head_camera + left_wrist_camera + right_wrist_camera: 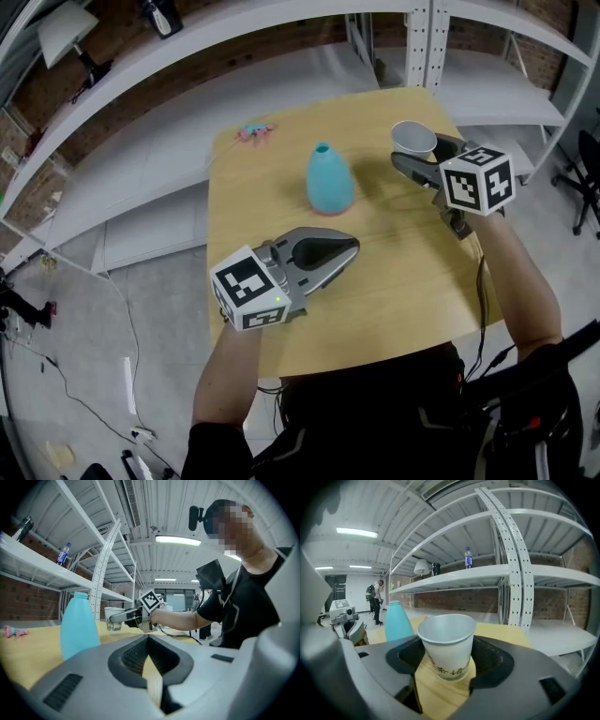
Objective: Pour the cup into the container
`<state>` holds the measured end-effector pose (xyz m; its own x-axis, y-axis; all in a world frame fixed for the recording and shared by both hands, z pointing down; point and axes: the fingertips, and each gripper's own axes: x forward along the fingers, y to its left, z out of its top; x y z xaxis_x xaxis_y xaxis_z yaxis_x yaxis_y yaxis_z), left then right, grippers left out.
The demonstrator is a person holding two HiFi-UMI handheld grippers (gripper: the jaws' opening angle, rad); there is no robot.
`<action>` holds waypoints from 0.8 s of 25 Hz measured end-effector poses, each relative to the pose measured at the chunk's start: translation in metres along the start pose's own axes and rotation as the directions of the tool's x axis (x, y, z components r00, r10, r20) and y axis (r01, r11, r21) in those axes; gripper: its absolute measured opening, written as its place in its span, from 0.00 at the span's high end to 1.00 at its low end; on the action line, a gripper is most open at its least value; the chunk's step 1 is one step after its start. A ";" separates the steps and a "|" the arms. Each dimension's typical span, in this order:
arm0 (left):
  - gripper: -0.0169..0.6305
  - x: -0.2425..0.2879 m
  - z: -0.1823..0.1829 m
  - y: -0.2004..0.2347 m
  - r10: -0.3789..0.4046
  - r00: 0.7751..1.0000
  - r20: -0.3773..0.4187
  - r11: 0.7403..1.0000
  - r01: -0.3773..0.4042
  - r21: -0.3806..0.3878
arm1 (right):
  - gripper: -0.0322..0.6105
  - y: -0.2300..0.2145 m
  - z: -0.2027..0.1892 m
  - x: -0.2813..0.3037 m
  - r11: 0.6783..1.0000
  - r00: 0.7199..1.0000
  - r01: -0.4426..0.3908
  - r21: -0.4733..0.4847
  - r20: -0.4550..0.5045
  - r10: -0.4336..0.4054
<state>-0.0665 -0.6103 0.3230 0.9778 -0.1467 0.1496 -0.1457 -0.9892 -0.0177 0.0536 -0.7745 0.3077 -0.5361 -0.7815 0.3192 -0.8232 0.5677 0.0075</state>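
Nearest to me, my left gripper (352, 247) hovered low over the near part of the wooden table (403, 291), its jaws drawn together with nothing between them; in the left gripper view (149, 638) only a thin strip of tabletop showed through the hollow behind their tips. Further out and to the right, my right gripper (418, 156) had its jaws spread wide around the white paper cup (413, 138) and closed on its sides, gripping it low on the wall. In the right gripper view (447, 662) the cup (446, 641) stood upright, mouth up, with dark print near its base; whether its foot touched the table I could not tell. Left of the cup and clear of it, the turquoise container (329, 180) stood upright near the middle of the table, its narrow neck open at the top. Beyond that, a small pink thing (254, 132) lay near the far left corner. Past the table's edge ran white metal shelves (141, 84), and a plastic bottle (468, 557) stood on one of them.
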 end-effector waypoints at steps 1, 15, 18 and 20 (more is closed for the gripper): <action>0.98 0.000 0.000 0.000 0.000 1.000 -0.001 1.000 0.000 -0.001 | 0.48 -0.002 -0.004 0.000 1.000 1.000 -0.002 0.018 -0.003 0.002; 0.98 0.000 0.003 0.001 0.011 1.000 0.003 1.000 -0.011 -0.008 | 0.48 -0.003 -0.023 0.011 0.996 0.999 -0.039 0.079 -0.001 0.039; 0.98 0.000 0.004 0.001 0.009 1.000 0.001 1.000 -0.009 -0.006 | 0.48 -0.002 -0.023 0.012 0.997 0.999 -0.035 0.070 -0.006 0.035; 0.98 0.000 0.003 0.001 0.009 1.000 0.001 1.000 -0.009 -0.006 | 0.47 0.000 -0.024 0.013 0.998 0.999 -0.038 0.058 -0.014 0.039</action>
<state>-0.0660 -0.6116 0.3196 0.9766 -0.1553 0.1485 -0.1550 -0.9878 -0.0135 0.0511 -0.7779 0.3349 -0.5648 -0.7553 0.3323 -0.8119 0.5808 -0.0599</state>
